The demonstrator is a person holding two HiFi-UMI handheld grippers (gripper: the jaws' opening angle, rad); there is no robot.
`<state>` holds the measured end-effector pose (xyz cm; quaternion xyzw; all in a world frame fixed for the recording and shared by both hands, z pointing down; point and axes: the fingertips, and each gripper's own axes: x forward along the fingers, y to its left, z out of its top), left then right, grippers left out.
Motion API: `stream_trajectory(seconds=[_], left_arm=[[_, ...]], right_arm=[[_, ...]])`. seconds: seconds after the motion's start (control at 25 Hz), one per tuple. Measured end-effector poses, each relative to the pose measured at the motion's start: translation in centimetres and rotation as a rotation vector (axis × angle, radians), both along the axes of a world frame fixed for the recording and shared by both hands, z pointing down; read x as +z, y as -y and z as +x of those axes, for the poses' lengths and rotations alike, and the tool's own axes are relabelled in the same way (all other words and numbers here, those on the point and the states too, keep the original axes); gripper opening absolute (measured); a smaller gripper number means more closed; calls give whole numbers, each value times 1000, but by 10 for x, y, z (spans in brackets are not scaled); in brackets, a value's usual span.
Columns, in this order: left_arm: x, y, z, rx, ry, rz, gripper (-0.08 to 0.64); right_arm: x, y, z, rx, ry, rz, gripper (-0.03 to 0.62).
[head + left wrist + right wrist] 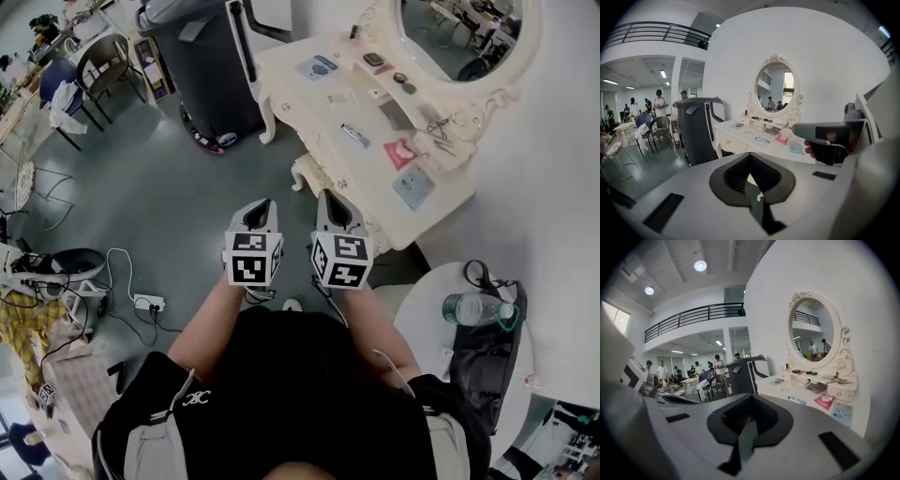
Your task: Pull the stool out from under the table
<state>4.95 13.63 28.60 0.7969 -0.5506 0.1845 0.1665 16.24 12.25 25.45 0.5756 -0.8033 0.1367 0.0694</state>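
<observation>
Approach step, nothing grabbed yet. Left tongs [265, 202] and right tongs [329, 196] are both clenched on nothing, side by side in the air, short of the table [319, 122]. The stool [307, 174] looks tucked under the table's front, only a carved edge showing. Next move probably: reach lower, open, grip that edge.

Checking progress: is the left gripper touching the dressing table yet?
Apart. Head view: bare floor shows between the left gripper and the dressing table.
</observation>
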Motion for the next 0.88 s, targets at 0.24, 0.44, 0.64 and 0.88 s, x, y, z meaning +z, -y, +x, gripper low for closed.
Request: stream_trajectory(seconds=[0.24, 0.44, 0.64, 0.88], left_arm=[[9, 14, -1, -7, 5, -27, -2], [17, 32, 2, 14, -4, -31, -2], [16, 76, 3, 67, -14, -25, -2], [-6, 133, -8, 102, -27, 9, -2]], right_arm=[[5, 17, 1, -4, 4, -13, 8], [15, 33, 2, 7, -8, -28, 8], [13, 70, 4, 52, -17, -14, 8], [-1, 112, -8, 84, -22, -2, 8]])
